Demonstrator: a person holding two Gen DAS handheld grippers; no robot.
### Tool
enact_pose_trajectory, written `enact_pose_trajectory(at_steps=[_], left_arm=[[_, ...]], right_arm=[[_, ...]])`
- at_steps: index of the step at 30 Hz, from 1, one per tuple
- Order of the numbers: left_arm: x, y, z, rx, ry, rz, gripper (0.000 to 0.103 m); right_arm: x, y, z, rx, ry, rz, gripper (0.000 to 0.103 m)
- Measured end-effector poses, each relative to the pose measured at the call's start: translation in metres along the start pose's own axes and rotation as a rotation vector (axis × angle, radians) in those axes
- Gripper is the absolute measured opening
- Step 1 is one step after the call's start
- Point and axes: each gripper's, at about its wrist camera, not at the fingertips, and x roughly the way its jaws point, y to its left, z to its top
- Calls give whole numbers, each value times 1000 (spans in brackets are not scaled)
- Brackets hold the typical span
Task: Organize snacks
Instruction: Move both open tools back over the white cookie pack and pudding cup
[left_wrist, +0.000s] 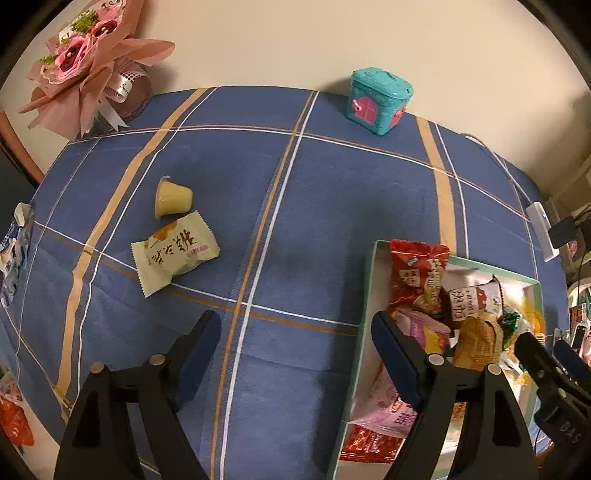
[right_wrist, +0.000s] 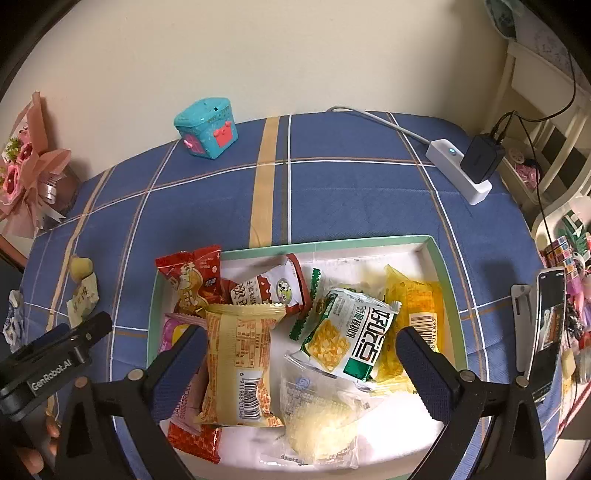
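R gripper (right_wrist: 301, 363) open over tan packet (right_wrist: 240, 363), lengthwise toward camera.

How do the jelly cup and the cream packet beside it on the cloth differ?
The jelly cup is a small rigid tub of yellow jelly lying on its side; the cream packet is a flat, soft wrapper with crimped ends. The cup is plain, while the packet carries printed characters. The cup is the smaller of the two and lies nearer the wall. Both rest on the blue checked cloth, outside the box, close together.
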Motion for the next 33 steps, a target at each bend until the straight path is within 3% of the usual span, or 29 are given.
enact_pose_trajectory(at_steps=[6,24,33], left_arm=[[3,4,0,-14,-9,20,103],[5,11,1,23,11,21,103],[-1,55,8,-20,-13,83,103]], right_arm=[[2,1,-1,-11,0,-7,103],[7,14,0,-24,24,-17,103],[10,68,2,-93,20,11,103]])
